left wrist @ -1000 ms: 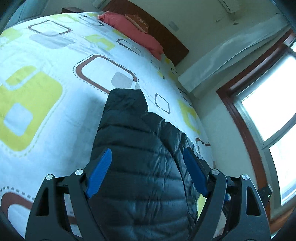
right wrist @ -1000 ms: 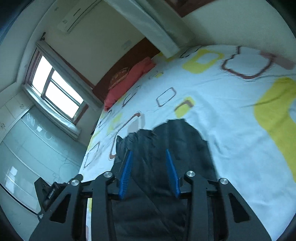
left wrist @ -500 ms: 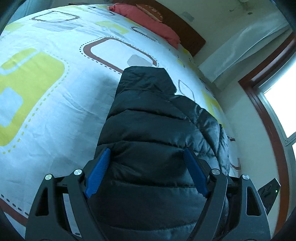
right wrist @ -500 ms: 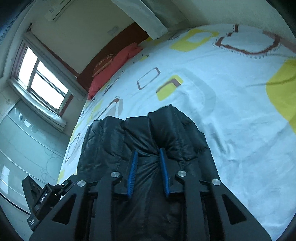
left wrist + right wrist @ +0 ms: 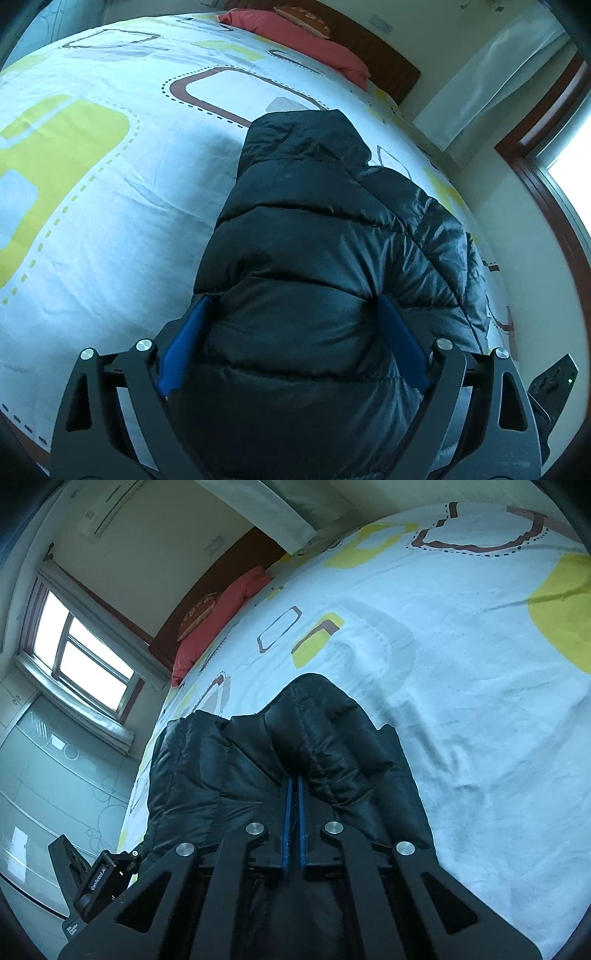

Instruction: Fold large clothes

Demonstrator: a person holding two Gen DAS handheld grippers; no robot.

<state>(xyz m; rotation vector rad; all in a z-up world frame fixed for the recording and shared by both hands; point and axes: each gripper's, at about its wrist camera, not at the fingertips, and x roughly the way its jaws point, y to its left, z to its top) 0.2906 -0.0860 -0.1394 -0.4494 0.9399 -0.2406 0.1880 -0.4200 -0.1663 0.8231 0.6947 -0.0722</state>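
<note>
Home bedroom: bed (image 5: 110,229), red pillow (image 5: 295,33), headboard (image 5: 388,66).

My left wrist view looks steeply down, close over the jacket (image 5: 332,258), toward the pillow (image 5: 295,33). My right wrist view sits equally close, angled toward the window (image 5: 85,653). Both share jacket, bed (image 5: 461,664) and pillow.

Only legible txt: what looks like "GenRobot.AI" on the black device (image 5: 99,880) at lower left, right-wrist view.
</note>
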